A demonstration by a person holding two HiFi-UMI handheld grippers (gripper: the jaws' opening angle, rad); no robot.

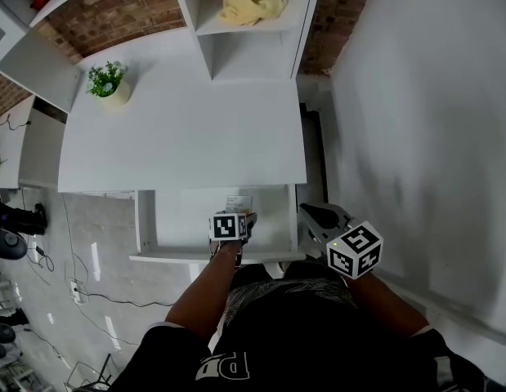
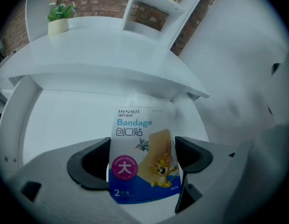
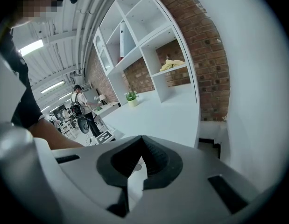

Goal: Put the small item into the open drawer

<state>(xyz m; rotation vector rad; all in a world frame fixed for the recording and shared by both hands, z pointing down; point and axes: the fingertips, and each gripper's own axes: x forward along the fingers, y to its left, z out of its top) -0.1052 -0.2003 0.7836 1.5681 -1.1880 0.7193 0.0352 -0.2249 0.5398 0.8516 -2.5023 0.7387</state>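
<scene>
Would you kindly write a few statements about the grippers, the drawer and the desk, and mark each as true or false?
1. The left gripper is shut on a bandage packet. True.
2. The packet lies flat on the floor of the drawer. False: it stands upright between the jaws, held over the open drawer.
3. The right gripper carries a second item. False: its jaws are together with nothing between them.
4. A potted plant stands on the white desk. True.
5. The shelf cubby above the desk holds a red box. False: a crumpled yellow cloth lies there.
</scene>
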